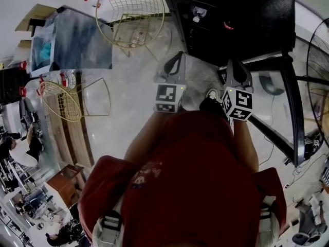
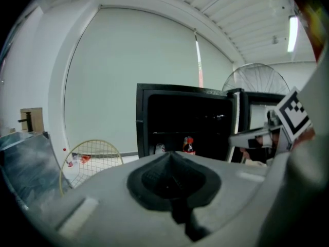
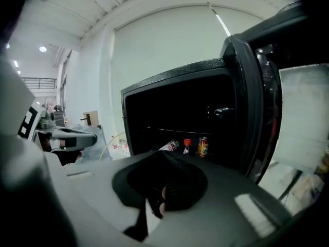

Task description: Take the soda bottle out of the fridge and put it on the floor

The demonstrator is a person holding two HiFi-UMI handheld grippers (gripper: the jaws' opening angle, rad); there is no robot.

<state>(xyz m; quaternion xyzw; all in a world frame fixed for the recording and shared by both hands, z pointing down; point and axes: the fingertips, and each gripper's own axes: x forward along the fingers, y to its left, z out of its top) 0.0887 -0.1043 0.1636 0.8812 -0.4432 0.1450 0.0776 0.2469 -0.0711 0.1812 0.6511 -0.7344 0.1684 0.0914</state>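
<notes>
The black fridge (image 1: pixel 247 14) stands open just ahead, its door (image 1: pixel 290 107) swung out to the right. On the shelf stands a small dark soda bottle (image 3: pixel 187 146) with a red cap, also seen in the left gripper view (image 2: pixel 188 144). A bottle lying on its side (image 3: pixel 168 146) is left of it and an orange can (image 3: pixel 203 146) is right of it. My left gripper (image 1: pixel 178 55) and right gripper (image 1: pixel 236 63) are held side by side in front of the fridge, short of the shelf. Both the left gripper (image 2: pixel 172 158) and the right gripper (image 3: pixel 162 158) are shut and hold nothing.
Two round wire baskets stand on the pale floor, one (image 1: pixel 131 14) left of the fridge, another (image 1: pixel 61 99) further left. A grey-topped table (image 1: pixel 77 40) is beyond them. A standing fan (image 1: pixel 318 76) is behind the open door. Cables trail on the floor at the right.
</notes>
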